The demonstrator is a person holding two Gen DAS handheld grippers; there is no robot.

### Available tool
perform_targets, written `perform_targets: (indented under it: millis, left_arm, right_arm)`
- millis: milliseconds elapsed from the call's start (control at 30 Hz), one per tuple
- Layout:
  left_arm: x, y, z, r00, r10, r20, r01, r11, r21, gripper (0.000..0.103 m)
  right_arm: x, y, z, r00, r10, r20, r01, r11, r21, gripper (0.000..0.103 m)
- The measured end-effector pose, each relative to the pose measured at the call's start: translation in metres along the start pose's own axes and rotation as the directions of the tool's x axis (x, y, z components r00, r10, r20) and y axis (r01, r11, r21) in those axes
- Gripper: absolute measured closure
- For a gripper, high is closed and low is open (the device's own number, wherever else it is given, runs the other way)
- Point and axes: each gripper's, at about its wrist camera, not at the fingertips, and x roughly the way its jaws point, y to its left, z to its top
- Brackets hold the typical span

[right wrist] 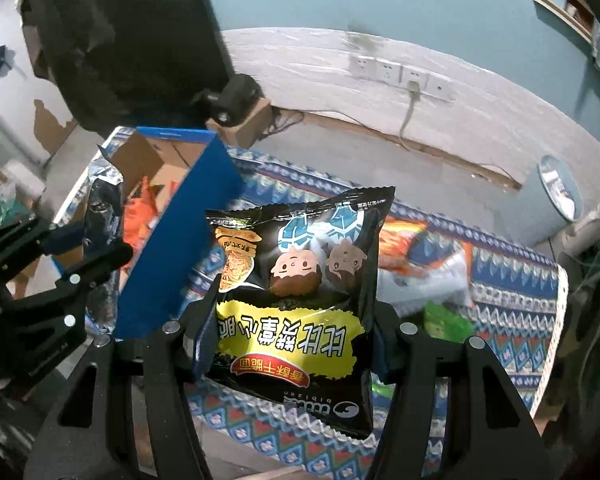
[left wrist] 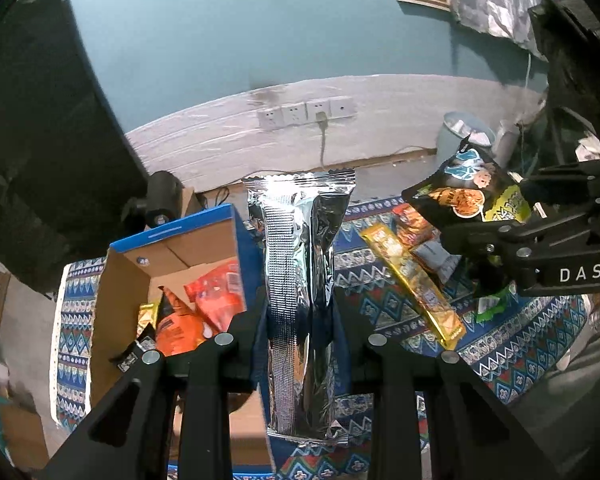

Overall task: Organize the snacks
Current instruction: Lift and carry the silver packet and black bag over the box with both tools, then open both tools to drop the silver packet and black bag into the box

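Observation:
My left gripper (left wrist: 300, 344) is shut on a long silver foil packet (left wrist: 300, 280) and holds it upright above the mat, just right of the blue cardboard box (left wrist: 236, 224). The box holds orange and red snack bags (left wrist: 204, 304). My right gripper (right wrist: 296, 332) is shut on a black and yellow snack bag (right wrist: 300, 292) and holds it in the air right of the box (right wrist: 172, 248). That bag (left wrist: 464, 196) and the right gripper also show at the right of the left wrist view. A yellow stick packet (left wrist: 416, 284) lies on the mat.
A patterned blue mat (right wrist: 512, 280) covers the floor, with an orange packet (right wrist: 400, 248), a pale packet (right wrist: 428, 280) and a green packet (right wrist: 448, 316) on it. A grey bin (right wrist: 560, 188) stands by the wall. A black camera (right wrist: 232, 96) sits on a carton behind the box.

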Motion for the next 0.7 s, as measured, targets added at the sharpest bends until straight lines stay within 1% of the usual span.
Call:
perform_targets:
  millis: [367, 700]
  left_arm:
    - [-0.004, 0.055, -0.007, 0.999, 0.038, 0.015, -0.036, 0.995, -0.089, 0.074]
    - [0.009, 0.108, -0.021, 0.996, 0.085, -0.013, -0.086, 0.983, -0.164, 0.074]
  right_arm:
    - [0.022, 0.048, 0.033, 0.999, 0.043, -0.013, -0.044, 0.997, -0.068, 0.043]
    - [0.047, 0.093, 0.062, 0.997, 0.077, -0.030, -0.080, 0.991, -0.111, 0.043]
